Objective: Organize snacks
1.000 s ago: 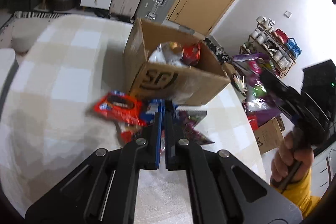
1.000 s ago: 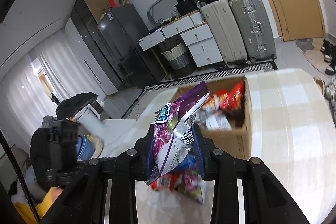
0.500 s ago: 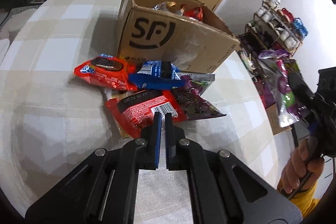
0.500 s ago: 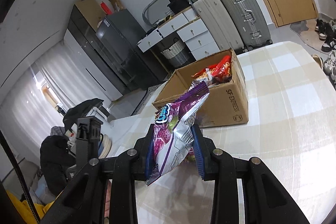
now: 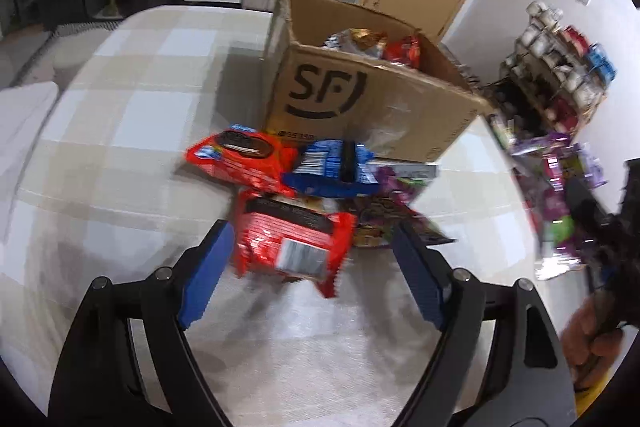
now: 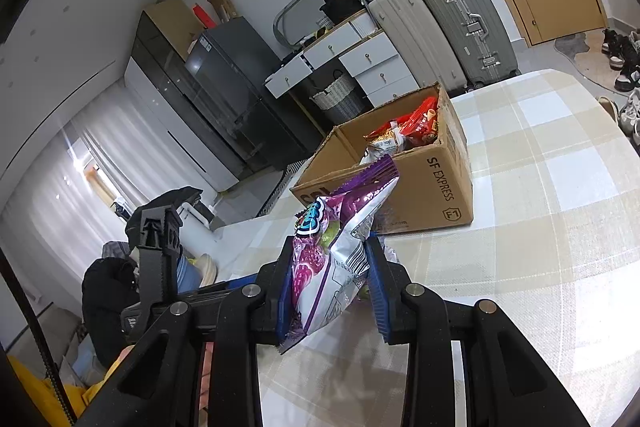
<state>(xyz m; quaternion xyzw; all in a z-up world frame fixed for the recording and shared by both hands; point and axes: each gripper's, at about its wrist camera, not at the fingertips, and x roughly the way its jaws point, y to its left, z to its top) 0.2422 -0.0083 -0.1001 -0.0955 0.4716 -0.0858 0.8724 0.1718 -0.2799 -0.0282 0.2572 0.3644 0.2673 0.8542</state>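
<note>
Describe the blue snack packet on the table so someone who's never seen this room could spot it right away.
Find the open cardboard box marked SF on the checked table. A pile of snack packets lies right against its printed side. The blue packet lies nearest the box, between a red cookie packet and a purple packet; it is the only blue one.

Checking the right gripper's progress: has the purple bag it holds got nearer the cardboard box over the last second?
No. The purple bag has backed away: the cardboard box, earlier right behind it, now sits farther off.
</note>
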